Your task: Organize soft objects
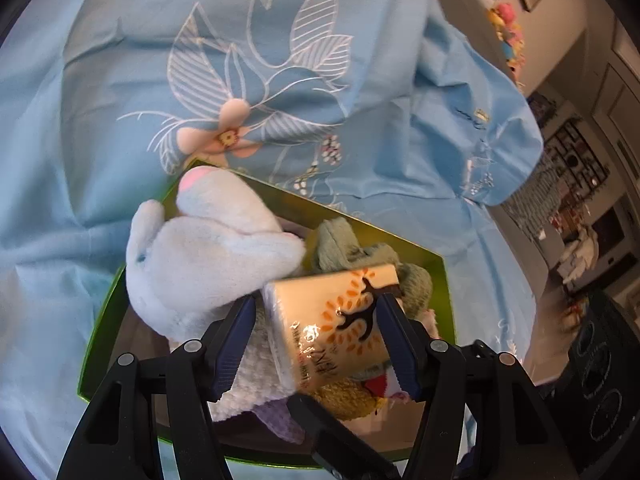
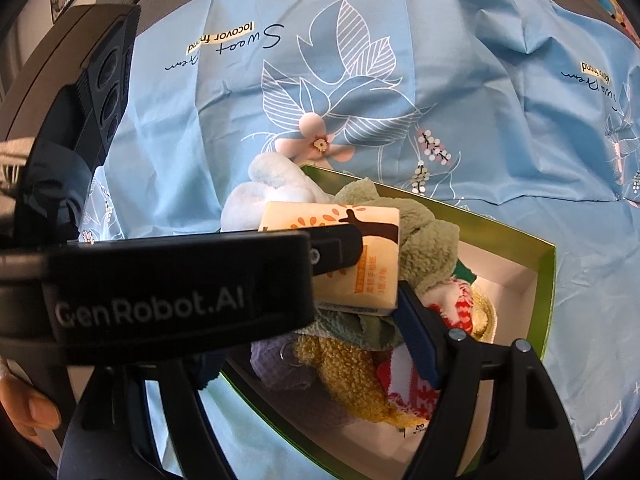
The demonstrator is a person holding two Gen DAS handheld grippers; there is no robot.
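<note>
A cream tissue pack (image 1: 336, 320) with an orange tree print hangs tilted over a green box (image 1: 100, 320) full of soft things. The pack lies between the fingers of my left gripper (image 1: 316, 300). The right pad touches it and the left pad stands a little apart, so the jaws are open. In the right wrist view the pack (image 2: 360, 248) sits above the pile, with the left gripper's finger (image 2: 336, 248) against it. My right gripper (image 2: 320, 292) stands wide over the box (image 2: 546, 280). Its right finger (image 2: 416, 336) is beside the pack's corner and its left finger is hidden.
In the box lie a pale blue plush bunny (image 1: 208, 256), a green fleece cloth (image 2: 424, 240), a yellow knitted cloth (image 2: 344, 368), a purple cloth (image 2: 280, 364) and a red and white one (image 2: 452, 304). A light blue flowered sheet (image 1: 280, 40) covers the surface around it. A thumb (image 2: 32, 408) shows at lower left.
</note>
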